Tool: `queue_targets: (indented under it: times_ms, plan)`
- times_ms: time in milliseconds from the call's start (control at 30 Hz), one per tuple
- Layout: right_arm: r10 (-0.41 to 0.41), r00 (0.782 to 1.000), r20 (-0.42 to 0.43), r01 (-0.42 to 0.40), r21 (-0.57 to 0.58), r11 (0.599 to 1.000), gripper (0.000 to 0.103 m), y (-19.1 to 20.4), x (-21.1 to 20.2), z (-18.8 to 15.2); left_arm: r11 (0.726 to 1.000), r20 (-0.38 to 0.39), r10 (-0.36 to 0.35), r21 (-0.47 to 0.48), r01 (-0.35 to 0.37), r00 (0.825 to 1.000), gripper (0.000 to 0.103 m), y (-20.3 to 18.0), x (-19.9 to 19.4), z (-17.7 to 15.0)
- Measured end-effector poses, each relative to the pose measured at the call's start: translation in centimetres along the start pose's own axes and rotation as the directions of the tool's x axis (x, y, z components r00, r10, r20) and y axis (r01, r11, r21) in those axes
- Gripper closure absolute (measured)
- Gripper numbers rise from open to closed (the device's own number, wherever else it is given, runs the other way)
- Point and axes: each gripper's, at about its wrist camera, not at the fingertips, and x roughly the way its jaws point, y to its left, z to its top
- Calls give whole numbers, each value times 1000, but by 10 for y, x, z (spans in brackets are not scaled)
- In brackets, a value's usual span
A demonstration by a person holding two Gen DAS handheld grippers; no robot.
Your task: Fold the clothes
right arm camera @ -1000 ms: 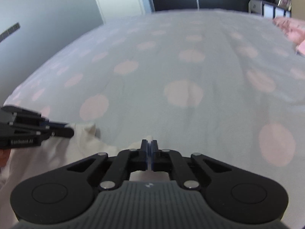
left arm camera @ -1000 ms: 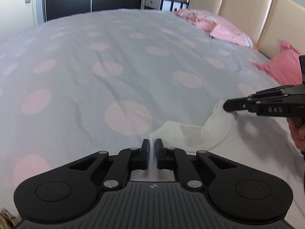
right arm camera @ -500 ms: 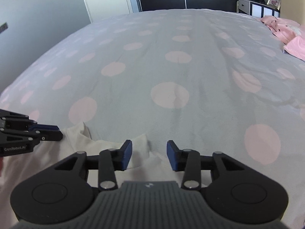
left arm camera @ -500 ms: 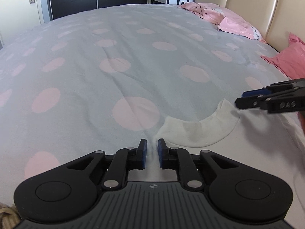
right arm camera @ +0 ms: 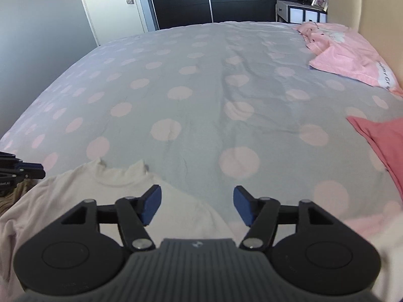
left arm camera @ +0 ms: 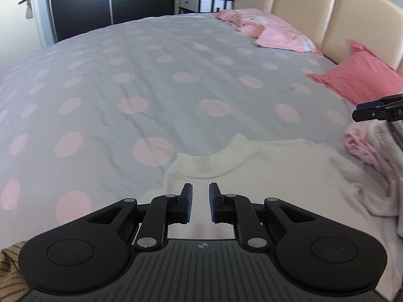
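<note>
Both grippers had let go and lifted: my right gripper (right arm camera: 196, 202) just opened wide, left gripper (left arm camera: 199, 201) slightly parted, both empty. White top (left arm camera: 264, 166) lay flat on the bed (left arm camera: 151, 80), unfolded yet.

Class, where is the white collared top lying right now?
In both wrist views, the white collared top lies flat on the near edge of the spotted grey duvet, just below both grippers.

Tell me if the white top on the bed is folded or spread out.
Spread out, as far as shown: the white top lies flat on the bed, collar visible, no fold in view; its lower part is hidden.
</note>
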Motion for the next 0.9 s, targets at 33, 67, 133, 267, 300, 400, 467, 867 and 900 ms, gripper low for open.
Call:
queue_targets:
  times_ms: [33, 67, 133, 267, 300, 400, 467, 867, 900]
  plan:
    - [2, 1000, -13, -2, 4, 1000, 32, -2, -12, -6, 1000, -1, -11, 9, 11, 1000, 92, -8, -6, -2]
    - [-5, 1000, -28, 5, 12, 1000, 31, -4, -24, -15, 1000, -1, -22, 16, 22, 1000, 92, -17, -12, -4]
    - [-15, 999, -48, 17, 30, 999, 31, -7, -46, -34, 999, 3, -42, 24, 42, 999, 92, -32, -24, -9]
    - [-47, 994, -96, 48, 17, 999, 31, -7, -82, -77, 996, 28, -92, 17, 92, 995, 91, -62, -44, -27]
    - [-54, 993, -104, 55, 6, 998, 31, -6, -91, -88, 994, 33, -106, 16, 105, 994, 91, -69, -47, -33]
    - [-105, 989, -106, 101, -46, 994, 31, -4, -115, -118, 990, 57, -139, 2, 139, 989, 90, -87, -56, -56]
    - [-150, 983, -103, 144, -63, 988, 31, -6, -130, -139, 987, 61, -162, -13, 163, 985, 89, -98, -59, -73]
    - [-252, 943, -218, 224, -143, 964, 32, 2, -116, -252, 980, -14, -198, -24, 197, 980, 84, -134, -58, -128]
    - [-270, 934, -234, 233, -175, 957, 37, 3, -110, -255, 979, -12, -201, -28, 201, 979, 84, -135, -60, -129]
